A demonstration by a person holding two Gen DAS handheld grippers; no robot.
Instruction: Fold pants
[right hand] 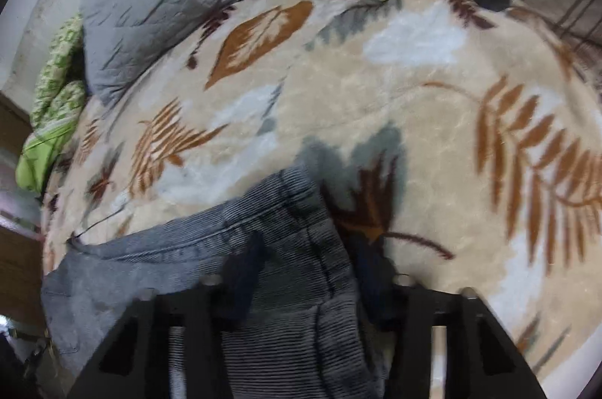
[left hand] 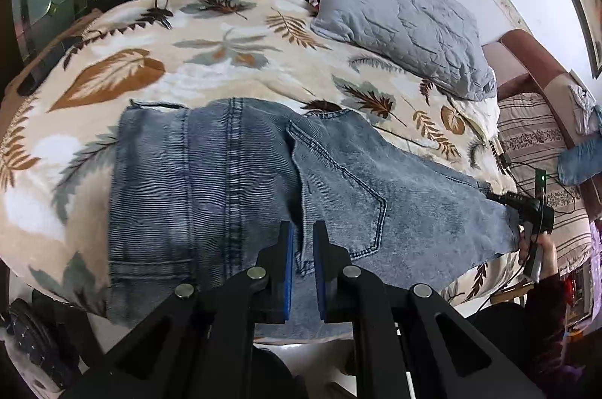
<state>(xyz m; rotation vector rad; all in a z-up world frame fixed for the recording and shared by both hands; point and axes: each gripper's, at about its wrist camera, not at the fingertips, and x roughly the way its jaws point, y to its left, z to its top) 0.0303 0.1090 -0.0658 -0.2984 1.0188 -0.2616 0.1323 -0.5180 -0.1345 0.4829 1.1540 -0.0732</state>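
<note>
pants (left hand: 240, 188): 1, on blanket (left hand: 233, 60) | left tool (left hand: 303, 237): nipping denim fold | right tool (right hand: 312, 271): wide apart, astride denim

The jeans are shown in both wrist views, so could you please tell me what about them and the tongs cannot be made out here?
- Left wrist view: the near edge of the jeans is hidden behind the left tongs.
- Left wrist view: the right tongs sit small at the jeans' far end; their grip is unclear.
- Right wrist view: motion blur smears the right tongs, so whether the fingers pinch the denim cannot be told.
</note>
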